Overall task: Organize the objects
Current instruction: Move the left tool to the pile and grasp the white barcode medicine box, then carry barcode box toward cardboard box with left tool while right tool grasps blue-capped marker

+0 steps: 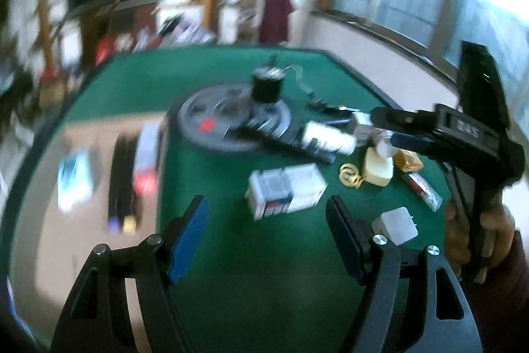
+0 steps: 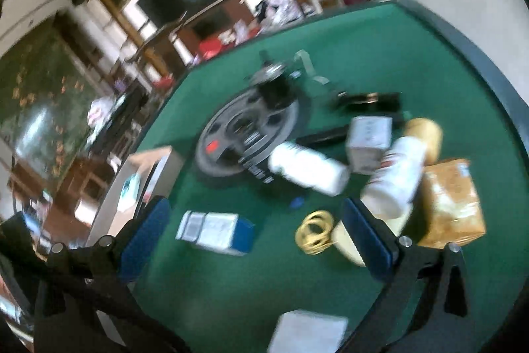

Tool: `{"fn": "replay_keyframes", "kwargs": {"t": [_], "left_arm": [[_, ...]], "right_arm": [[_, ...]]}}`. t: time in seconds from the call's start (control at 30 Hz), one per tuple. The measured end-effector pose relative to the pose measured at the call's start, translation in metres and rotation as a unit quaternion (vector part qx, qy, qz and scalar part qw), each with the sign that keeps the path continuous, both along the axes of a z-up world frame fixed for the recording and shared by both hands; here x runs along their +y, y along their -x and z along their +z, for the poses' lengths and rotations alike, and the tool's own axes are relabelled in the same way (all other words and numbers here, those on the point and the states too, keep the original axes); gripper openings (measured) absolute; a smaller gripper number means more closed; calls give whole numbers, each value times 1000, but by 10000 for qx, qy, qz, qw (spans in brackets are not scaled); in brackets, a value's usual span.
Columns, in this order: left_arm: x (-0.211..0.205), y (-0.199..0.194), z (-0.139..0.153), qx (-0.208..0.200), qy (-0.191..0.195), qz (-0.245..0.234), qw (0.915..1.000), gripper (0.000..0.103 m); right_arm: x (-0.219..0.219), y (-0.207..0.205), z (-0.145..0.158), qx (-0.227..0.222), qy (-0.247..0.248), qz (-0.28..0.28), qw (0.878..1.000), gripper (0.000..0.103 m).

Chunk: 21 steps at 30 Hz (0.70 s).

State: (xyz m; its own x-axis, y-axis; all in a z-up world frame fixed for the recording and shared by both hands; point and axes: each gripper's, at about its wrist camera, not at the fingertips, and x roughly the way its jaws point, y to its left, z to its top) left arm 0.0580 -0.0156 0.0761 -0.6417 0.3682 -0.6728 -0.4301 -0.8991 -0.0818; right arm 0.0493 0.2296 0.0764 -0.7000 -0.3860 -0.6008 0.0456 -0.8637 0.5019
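Note:
Loose objects lie on a green table (image 1: 231, 280). My left gripper (image 1: 266, 237) is open low over bare felt, with nothing between its fingers. Just beyond it lies a white and blue box (image 1: 286, 191). A white plug adapter (image 1: 396, 225) sits by its right finger. My right gripper (image 2: 256, 234) is also open and holds nothing. Past its fingers lie the white and blue box (image 2: 215, 232) and a coil of yellow rubber bands (image 2: 315, 232). In the left wrist view the right gripper (image 1: 393, 129) reaches in from the right, held by a hand (image 1: 496, 227). Both views are blurred.
A grey weight plate (image 1: 231, 121) with a black cylinder (image 1: 266, 85) sits mid-table. White bottles (image 2: 307, 167), a small white box (image 2: 368, 138) and a brown carton (image 2: 453, 204) crowd the right. A cardboard tray (image 1: 99, 174) with pens and packets stands at the left.

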Motion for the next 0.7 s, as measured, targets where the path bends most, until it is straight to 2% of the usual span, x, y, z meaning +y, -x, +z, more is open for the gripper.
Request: {"fn": "replay_keyframes", "kwargs": {"t": [0.13, 0.23, 0.37, 0.57, 0.7], "left_arm": [[33, 21, -9, 78, 895, -709, 9934, 67], [48, 36, -21, 54, 1472, -940, 9846, 67], [59, 54, -37, -134, 1672, -1153, 9791, 67], [83, 65, -69, -349, 2026, -1524, 9667, 67], [89, 61, -70, -382, 1969, -1598, 9666, 67]], "right_arm": [[27, 4, -16, 42, 587, -196, 9981, 103], [34, 8, -24, -28, 791, -149, 9967, 103], [38, 3, -17, 170, 881, -192, 9958, 103], [32, 3, -18, 188, 863, -137, 9960, 103], [28, 6, -22, 114, 959, -13, 9953, 103]]}}
